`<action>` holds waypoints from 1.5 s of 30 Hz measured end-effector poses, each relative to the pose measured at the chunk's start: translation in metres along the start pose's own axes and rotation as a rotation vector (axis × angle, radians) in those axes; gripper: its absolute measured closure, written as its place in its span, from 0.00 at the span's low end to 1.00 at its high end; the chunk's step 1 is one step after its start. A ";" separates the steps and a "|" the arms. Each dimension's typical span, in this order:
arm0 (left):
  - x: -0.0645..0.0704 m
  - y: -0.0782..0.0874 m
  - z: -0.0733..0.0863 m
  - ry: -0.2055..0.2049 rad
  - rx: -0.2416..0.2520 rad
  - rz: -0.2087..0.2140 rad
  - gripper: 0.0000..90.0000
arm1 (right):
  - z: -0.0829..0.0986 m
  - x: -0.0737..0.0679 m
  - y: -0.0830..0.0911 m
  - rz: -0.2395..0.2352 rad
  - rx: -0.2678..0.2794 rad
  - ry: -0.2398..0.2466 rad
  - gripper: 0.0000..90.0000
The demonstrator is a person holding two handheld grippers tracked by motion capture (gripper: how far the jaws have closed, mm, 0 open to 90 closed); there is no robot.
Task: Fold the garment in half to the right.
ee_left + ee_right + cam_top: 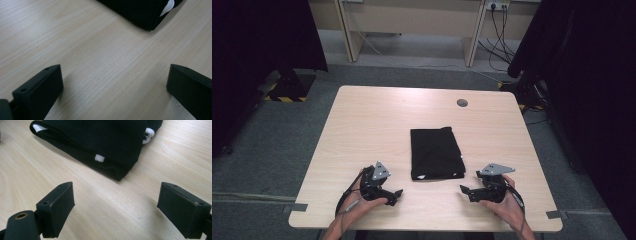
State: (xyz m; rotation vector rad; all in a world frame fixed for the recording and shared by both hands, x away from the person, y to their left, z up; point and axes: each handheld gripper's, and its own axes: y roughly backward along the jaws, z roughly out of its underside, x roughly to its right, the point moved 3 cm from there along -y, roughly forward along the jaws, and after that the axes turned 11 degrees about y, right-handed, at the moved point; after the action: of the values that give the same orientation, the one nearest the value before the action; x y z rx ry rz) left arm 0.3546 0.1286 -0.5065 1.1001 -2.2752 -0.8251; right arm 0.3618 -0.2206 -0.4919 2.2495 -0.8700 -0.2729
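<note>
- Cloth [435, 152], black and folded into a neat rectangle, lies flat near the middle of the pale wooden table [362, 125], a little toward your side, with both of your tools drawn up short of its near edge.
- Your left gripper [396, 196] rests low by the near-left corner of the fold, jaws wide apart and empty; in the left gripper view bare wood shows between them and the cloth's corner [147, 12] sits well ahead.
- Your right gripper [466, 192] sits off the near-right corner, jaws likewise spread and holding nothing; in the right gripper view the folded edge [100, 147] runs across just beyond them.
- Expect the bundle to be light, soft and limp: several layers show along the edge, so it will likely sag and may unfold if lifted from one point. It is not fragile, though a folded stack can slide on smooth wood.
- Best hold, by my reading: pinch the two near corners together, one per tool, catching every layer at the thick folded edge rather than the top ply alone.
- Long axis runs away from you, front to back of the table, with the short edges facing you and the far side; small white tags [99, 157] peek out along the near edge.
</note>
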 end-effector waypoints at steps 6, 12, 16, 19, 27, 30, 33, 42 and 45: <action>0.000 0.000 0.000 0.000 0.000 -0.001 0.00 | 0.003 -0.003 0.005 0.014 -0.009 0.005 0.16; 0.000 0.001 0.001 0.000 0.001 0.000 0.00 | 0.012 -0.005 0.006 0.025 -0.036 0.002 0.16; 0.001 0.003 0.004 0.002 -0.001 0.000 0.00 | 0.018 -0.006 0.011 0.042 -0.049 0.016 0.16; 0.002 0.006 0.006 0.001 0.000 -0.002 0.00 | 0.022 -0.008 0.015 0.065 -0.071 0.045 0.15; 0.005 0.014 0.015 -0.001 0.000 0.000 0.00 | 0.030 -0.012 0.023 0.078 -0.067 0.035 0.15; 0.006 0.016 0.017 -0.003 -0.001 0.002 0.00 | 0.034 -0.013 0.027 0.082 -0.064 0.034 0.15; 0.008 0.019 0.021 -0.004 -0.001 0.002 0.00 | 0.038 -0.014 0.032 0.085 -0.064 0.030 0.15; 0.011 0.028 0.030 0.000 -0.001 -0.002 0.00 | 0.047 -0.019 0.041 0.090 -0.065 0.025 0.15; 0.013 0.030 0.032 0.002 0.000 -0.003 0.00 | 0.049 -0.021 0.044 0.092 -0.065 0.021 0.15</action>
State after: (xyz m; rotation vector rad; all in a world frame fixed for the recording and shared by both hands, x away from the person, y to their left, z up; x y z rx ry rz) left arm 0.3112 0.1430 -0.5066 1.1039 -2.2725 -0.8249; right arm 0.3034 -0.2563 -0.4991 2.1424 -0.9379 -0.2317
